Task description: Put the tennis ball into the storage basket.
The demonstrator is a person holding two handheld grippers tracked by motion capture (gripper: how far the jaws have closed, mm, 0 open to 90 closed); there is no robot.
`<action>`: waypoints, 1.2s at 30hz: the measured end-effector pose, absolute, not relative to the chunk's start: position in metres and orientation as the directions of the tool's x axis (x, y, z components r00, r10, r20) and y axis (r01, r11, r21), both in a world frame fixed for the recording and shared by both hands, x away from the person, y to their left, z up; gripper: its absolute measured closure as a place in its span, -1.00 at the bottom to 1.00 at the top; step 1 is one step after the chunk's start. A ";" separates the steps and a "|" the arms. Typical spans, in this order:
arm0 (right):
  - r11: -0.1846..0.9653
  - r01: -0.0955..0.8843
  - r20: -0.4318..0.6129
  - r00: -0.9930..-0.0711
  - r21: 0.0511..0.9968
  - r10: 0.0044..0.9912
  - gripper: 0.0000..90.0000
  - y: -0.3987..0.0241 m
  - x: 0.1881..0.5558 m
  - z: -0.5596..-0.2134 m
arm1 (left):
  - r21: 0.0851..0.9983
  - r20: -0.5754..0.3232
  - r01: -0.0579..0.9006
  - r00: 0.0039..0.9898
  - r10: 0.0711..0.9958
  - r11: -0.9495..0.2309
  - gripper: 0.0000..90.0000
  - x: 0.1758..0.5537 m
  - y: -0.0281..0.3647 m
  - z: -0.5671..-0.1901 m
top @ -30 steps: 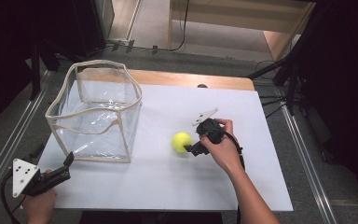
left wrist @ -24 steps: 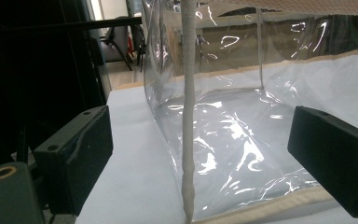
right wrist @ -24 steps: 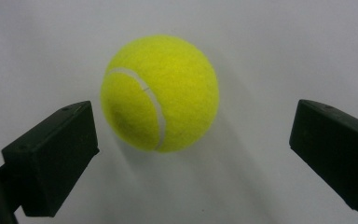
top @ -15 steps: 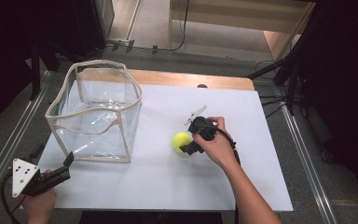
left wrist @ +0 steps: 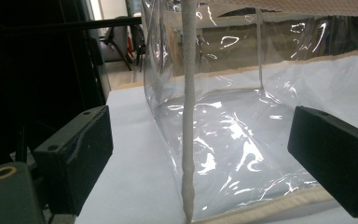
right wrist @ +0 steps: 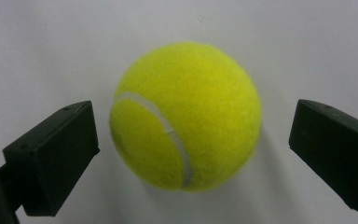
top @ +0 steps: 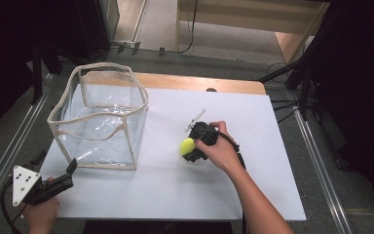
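- Yellow-green tennis ball (right wrist: 185,115) sits on the white desk (top: 272,165), directly ahead of the right tool (top: 191,151) and between its two black jaws.
- Right tool jaws stand wide apart in the right gripper view; a gap of bare desk shows on each side of the ball, neither jaw touching it.
- High view: right hand (top: 219,148) wraps the right tool body, the tool points toward the ball (top: 187,145), and the ball shows just at its tip, partly covered by it.
- A small white part (top: 195,120) sticks up from the far end of the right tool; too small to identify.
- Left tool (top: 58,180) is at the near left corner of the desk, held by the left hand (top: 41,214), grey three-cornered plate (top: 24,184) on top.
- Left tool jaws are also spread wide in the left gripper view, nothing between them but air.
- Clear plastic box (left wrist: 242,116) with beige fabric trim stands just ahead of the left tool; its near vertical corner seam (left wrist: 188,112) lines up roughly midway between the jaws.
- High view: the box (top: 100,119) is open-topped, upright, and well apart from the ball and the right tool.
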State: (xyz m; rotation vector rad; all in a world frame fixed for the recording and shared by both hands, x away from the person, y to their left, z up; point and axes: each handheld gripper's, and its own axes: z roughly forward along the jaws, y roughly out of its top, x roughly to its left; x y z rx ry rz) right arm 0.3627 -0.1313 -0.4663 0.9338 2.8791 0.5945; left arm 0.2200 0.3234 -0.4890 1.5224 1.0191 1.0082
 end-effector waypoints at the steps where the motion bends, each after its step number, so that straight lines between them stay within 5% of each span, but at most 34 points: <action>1: 0.743 0.554 0.063 -0.815 0.377 0.576 -0.94 -0.131 0.363 -0.466 | 0.983 0.103 0.113 0.296 0.950 -0.142 -0.85 0.220 0.323 -0.489; 3: 0.746 0.549 0.060 -0.818 0.376 0.572 -0.74 -0.130 0.363 -0.467 | 0.984 0.101 0.113 0.297 0.950 -0.140 -0.85 0.220 0.323 -0.489; 10: 0.751 0.557 0.061 -0.815 0.354 0.576 -0.72 -0.125 0.365 -0.470 | 0.984 0.102 0.113 0.296 0.950 -0.141 -0.85 0.220 0.324 -0.489; 14: 0.752 0.560 0.076 -0.816 0.348 0.573 -0.51 -0.124 0.365 -0.471 | 0.984 0.103 0.113 0.296 0.950 -0.141 -0.85 0.220 0.324 -0.489; 36: 0.755 0.541 0.094 -0.831 0.371 0.549 -0.49 -0.113 0.367 -0.462 | 0.984 0.102 0.113 0.295 0.950 -0.140 -0.85 0.220 0.324 -0.489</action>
